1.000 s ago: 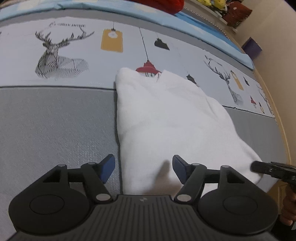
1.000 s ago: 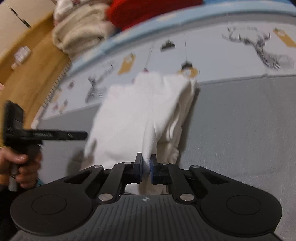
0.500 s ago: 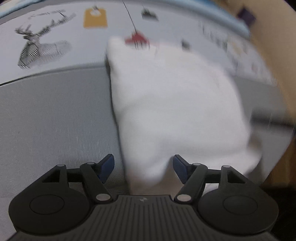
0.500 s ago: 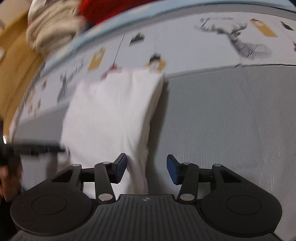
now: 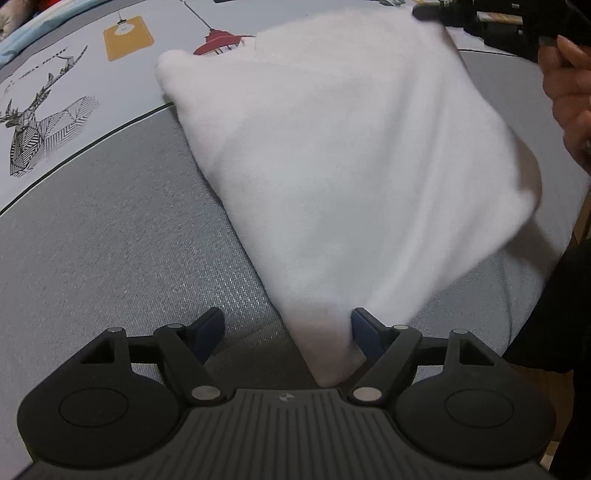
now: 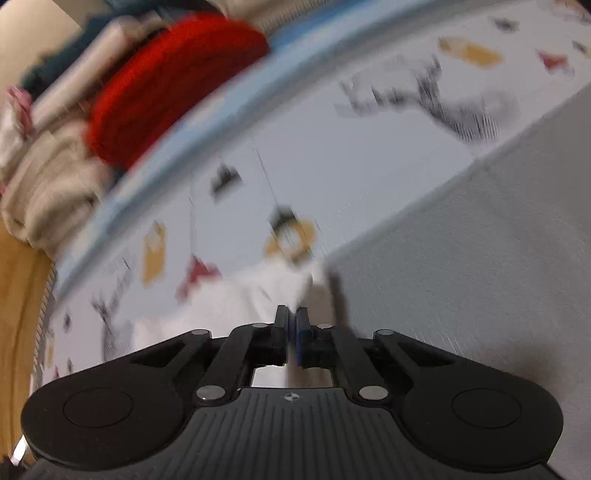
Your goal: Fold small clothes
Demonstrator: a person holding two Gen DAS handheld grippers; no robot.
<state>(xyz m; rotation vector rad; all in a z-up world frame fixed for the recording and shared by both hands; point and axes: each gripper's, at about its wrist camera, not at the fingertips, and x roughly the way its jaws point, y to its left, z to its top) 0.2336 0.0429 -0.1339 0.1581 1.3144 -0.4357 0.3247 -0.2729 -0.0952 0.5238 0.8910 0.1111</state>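
A white folded garment (image 5: 332, 147) lies flat on the grey bed cover (image 5: 110, 240). My left gripper (image 5: 287, 317) is open and its jaws are still opening. The garment's near corner sits between the fingers, against the right pad (image 5: 364, 332) and apart from the left one. My right gripper (image 5: 421, 14), held by a hand (image 5: 569, 85), is at the garment's far right corner. In the blurred right wrist view that gripper (image 6: 290, 314) is shut, with the white garment (image 6: 240, 306) right at its tips. Whether cloth is pinched I cannot tell.
Beyond the grey cover runs a pale printed sheet with deer and lamps (image 5: 48, 122). A pile of clothes sits at the far edge, with a red knit (image 6: 166, 88) and beige pieces (image 6: 48, 184). Wood (image 6: 22, 314) shows at the left. A dark sleeve (image 5: 554, 314) is at the right.
The right gripper let go of the lifted fold, which dropped flat, then swung to the garment's far corner and shut. The left gripper rolled and sank closer to the near corner.
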